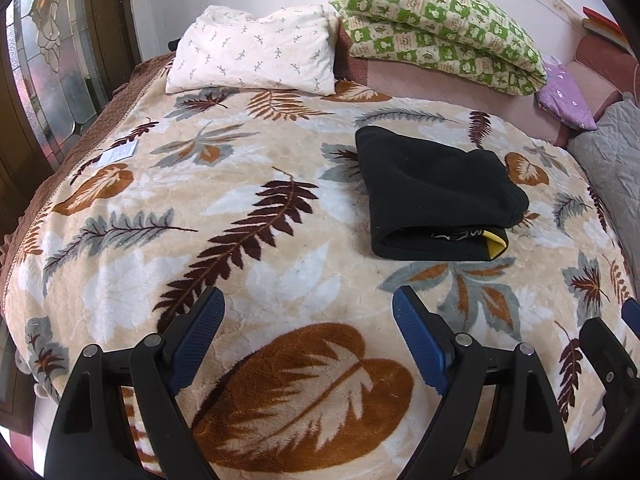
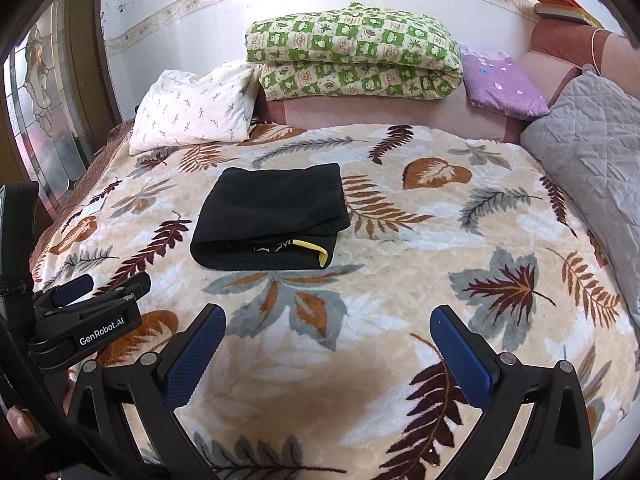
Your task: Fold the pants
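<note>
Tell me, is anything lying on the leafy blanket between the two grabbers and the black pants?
Nothing visible is. Only bare leaf-print blanket lies between the open right gripper, the open left gripper and the folded black pants. The pillows sit behind the pants, out of the way.

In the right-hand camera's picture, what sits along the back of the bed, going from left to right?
White pillow → green checked quilt, folded → purple cushion → grey quilted cover. The folded black pants lie nearer, out on the leaf-patterned blanket.
</note>
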The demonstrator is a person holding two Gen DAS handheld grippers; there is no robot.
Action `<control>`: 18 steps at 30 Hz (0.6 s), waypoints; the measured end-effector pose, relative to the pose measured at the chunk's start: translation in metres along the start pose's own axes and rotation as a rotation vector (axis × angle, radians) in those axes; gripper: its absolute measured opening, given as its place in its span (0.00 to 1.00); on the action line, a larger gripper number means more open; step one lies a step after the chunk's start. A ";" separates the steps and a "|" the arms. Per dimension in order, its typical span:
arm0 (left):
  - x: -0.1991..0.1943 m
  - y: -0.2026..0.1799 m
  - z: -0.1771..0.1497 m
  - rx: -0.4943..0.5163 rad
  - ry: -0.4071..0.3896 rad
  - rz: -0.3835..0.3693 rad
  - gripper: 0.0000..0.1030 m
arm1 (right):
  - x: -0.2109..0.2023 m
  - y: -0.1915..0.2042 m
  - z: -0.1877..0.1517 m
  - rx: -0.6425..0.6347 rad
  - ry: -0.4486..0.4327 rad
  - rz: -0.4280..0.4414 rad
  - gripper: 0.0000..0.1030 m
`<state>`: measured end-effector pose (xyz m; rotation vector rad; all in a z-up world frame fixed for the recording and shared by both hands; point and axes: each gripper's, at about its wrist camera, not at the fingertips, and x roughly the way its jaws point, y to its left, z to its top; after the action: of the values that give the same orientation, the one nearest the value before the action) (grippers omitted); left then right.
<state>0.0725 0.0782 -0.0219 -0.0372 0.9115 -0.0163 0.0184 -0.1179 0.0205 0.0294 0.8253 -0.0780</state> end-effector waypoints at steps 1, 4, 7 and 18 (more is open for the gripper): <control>-0.001 -0.001 0.000 0.002 -0.002 -0.003 0.84 | 0.000 0.000 0.000 0.001 0.001 0.000 1.00; -0.002 -0.005 -0.001 0.011 -0.013 -0.014 0.84 | 0.002 -0.002 -0.001 0.006 0.008 0.003 1.00; -0.004 -0.009 -0.001 0.025 -0.021 -0.018 0.84 | 0.004 -0.004 -0.002 0.016 0.015 0.003 1.00; -0.009 -0.029 -0.006 0.083 -0.039 -0.038 0.84 | -0.001 -0.014 -0.005 0.036 0.004 -0.016 1.00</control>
<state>0.0624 0.0496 -0.0170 0.0228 0.8706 -0.0883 0.0133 -0.1316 0.0177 0.0568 0.8282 -0.1073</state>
